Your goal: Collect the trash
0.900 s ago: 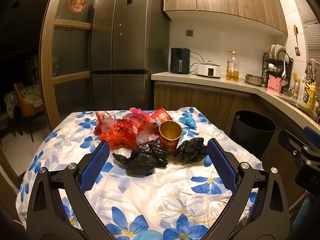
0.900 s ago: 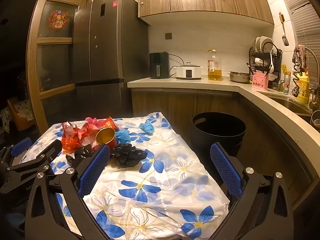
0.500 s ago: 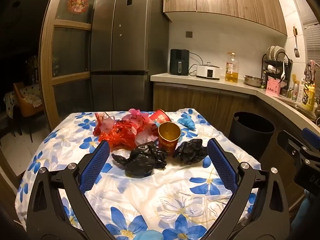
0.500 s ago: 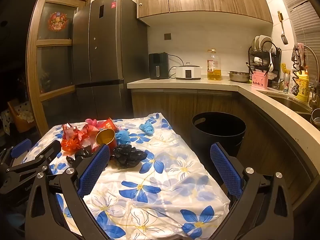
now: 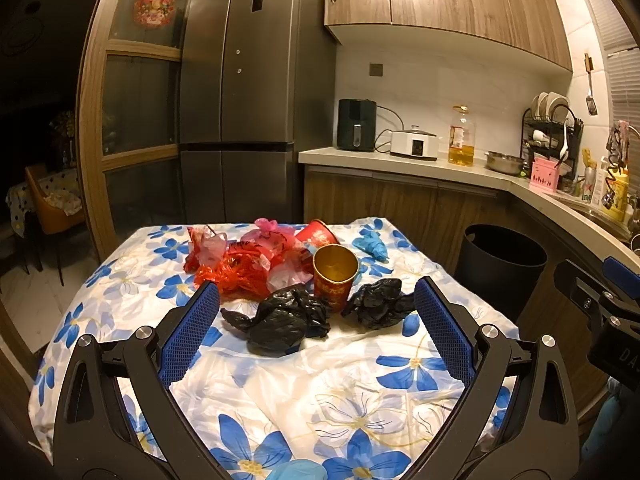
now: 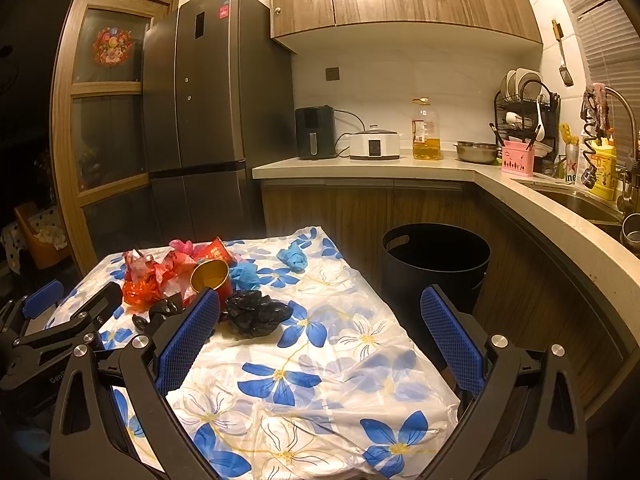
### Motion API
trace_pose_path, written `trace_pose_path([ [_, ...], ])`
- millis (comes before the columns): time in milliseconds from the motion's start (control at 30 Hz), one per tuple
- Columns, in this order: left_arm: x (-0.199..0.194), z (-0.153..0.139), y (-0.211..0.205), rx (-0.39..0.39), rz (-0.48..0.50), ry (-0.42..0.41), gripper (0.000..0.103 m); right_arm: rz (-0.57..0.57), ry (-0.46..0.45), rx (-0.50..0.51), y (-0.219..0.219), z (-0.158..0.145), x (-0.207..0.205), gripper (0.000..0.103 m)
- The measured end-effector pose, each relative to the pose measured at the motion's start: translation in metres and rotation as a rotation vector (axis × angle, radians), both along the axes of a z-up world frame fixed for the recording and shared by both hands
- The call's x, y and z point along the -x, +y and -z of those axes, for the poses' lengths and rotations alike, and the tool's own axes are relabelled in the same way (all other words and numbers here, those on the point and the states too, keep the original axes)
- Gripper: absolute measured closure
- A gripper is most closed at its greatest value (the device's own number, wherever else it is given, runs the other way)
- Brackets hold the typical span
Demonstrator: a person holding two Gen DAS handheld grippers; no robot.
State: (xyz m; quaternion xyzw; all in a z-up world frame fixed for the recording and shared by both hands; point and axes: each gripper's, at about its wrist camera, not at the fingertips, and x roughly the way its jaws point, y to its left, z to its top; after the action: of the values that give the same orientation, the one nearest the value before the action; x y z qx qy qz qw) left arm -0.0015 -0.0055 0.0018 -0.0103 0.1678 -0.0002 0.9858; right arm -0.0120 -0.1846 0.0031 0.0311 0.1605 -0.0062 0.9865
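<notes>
Trash lies on a table under a blue-flowered cloth (image 5: 320, 392): two crumpled black bags (image 5: 280, 322) (image 5: 378, 304), an upright red and gold paper cup (image 5: 335, 276), a second red cup on its side (image 5: 318, 234), red and pink plastic bags (image 5: 244, 258) and a blue glove (image 5: 370, 245). My left gripper (image 5: 316, 316) hovers open above the near part of the table, the black bags just beyond its fingertips. My right gripper (image 6: 320, 320) is open too, nothing in it, with one black bag (image 6: 256, 312) beside its left finger. A black bin (image 6: 436, 260) stands on the floor right of the table.
A tall grey fridge (image 5: 248, 112) stands behind the table. A countertop (image 6: 380, 166) with an air fryer, cooker, oil bottle, bowl and dish rack runs along the back and right, ending at a sink (image 6: 580, 204). The left gripper's frame (image 6: 60, 320) shows at the right view's left edge.
Both views have drifted only slightly; the trash, bin and open grippers stand as before.
</notes>
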Motion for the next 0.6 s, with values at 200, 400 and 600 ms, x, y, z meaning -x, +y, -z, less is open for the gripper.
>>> trace_pose_path([
  [200, 0.0003, -0.0014, -0.0004, 0.001, 0.001, -0.001, 0.007, 0.001, -0.002, -0.003, -0.0013, -0.0006, 0.0009, 0.005],
  [400, -0.0004, -0.0023, -0.0024, 0.002, 0.005, -0.001, 0.007, 0.002, 0.000, -0.005, -0.0025, -0.0012, 0.0010, 0.005],
  [600, 0.0005, -0.0036, -0.0033, 0.002, 0.005, -0.003, 0.007, 0.004, -0.003, -0.007, -0.0027, -0.0017, 0.0013, 0.005],
])
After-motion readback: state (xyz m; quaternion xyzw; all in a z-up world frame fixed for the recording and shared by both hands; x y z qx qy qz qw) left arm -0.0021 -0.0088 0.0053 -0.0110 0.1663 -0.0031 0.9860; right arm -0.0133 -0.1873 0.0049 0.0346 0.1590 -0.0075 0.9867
